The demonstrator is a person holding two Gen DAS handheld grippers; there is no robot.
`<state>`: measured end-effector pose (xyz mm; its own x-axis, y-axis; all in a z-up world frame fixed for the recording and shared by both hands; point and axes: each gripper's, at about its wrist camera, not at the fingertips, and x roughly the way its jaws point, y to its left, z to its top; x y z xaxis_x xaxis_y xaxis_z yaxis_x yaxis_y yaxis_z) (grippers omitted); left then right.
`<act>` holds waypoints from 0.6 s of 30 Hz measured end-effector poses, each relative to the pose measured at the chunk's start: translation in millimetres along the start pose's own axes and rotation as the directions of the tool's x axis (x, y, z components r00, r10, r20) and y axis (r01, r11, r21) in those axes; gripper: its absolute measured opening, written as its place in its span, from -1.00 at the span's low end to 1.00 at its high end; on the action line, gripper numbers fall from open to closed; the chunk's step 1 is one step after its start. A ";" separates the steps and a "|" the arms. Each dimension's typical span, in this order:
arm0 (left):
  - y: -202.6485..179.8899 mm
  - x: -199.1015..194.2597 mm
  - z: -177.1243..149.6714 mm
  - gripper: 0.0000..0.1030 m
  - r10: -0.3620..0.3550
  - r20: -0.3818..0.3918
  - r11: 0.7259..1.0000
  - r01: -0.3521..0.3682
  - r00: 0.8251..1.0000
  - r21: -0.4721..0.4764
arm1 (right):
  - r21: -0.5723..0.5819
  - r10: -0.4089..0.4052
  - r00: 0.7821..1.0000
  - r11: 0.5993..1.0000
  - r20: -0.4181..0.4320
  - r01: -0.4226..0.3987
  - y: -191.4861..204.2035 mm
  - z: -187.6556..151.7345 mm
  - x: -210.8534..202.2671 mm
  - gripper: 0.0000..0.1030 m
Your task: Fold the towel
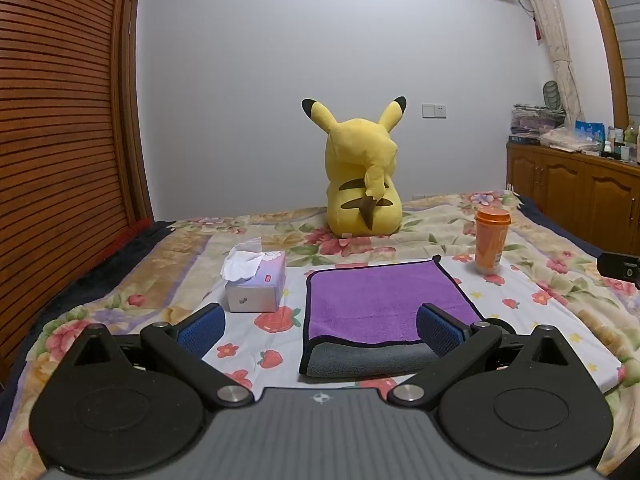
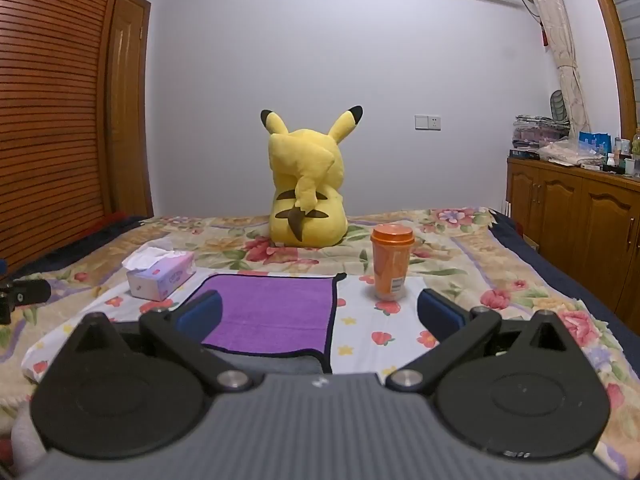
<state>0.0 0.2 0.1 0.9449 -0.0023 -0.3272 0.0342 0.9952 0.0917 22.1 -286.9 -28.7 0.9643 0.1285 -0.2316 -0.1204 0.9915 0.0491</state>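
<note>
A purple towel (image 1: pixel 372 300) with a dark border lies folded on the flowered bedspread, its grey underside (image 1: pixel 360 360) showing at the near edge. It also shows in the right wrist view (image 2: pixel 272 312). My left gripper (image 1: pixel 320 326) is open and empty, held just short of the towel's near edge, its right fingertip (image 1: pixel 438 330) over the towel's near right part. My right gripper (image 2: pixel 320 314) is open and empty, its left fingertip (image 2: pixel 202 316) over the towel's near left part. Neither gripper holds the towel.
A tissue box (image 1: pixel 256 284) stands left of the towel. An orange lidded cup (image 1: pixel 491 240) stands to its right, and shows in the right wrist view (image 2: pixel 391 266). A yellow plush toy (image 1: pixel 362 176) sits behind. A wooden wardrobe (image 1: pixel 60 140) is left, a cabinet (image 1: pixel 580 196) right.
</note>
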 end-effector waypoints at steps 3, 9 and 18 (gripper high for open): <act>0.0 -0.1 0.0 1.00 0.000 0.000 1.000 0.000 1.000 0.000 | 0.000 0.001 1.000 1.000 0.000 -0.001 0.2 -0.1 0.2 1.00; 0.0 0.0 0.0 1.00 0.000 0.000 1.000 0.000 1.000 0.000 | -0.001 0.000 1.000 1.000 0.000 0.000 1.3 0.2 -0.5 1.00; 0.0 -0.1 0.0 1.00 0.001 0.001 1.000 -0.001 1.000 0.001 | -0.002 0.000 1.000 1.000 0.000 0.000 2.1 0.6 -0.7 1.00</act>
<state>-0.1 0.2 0.1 0.9452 -0.0015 -0.3264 0.0337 0.9951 0.0929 21.2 -284.9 -27.9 0.9643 0.1281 -0.2316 -0.1203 0.9916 0.0475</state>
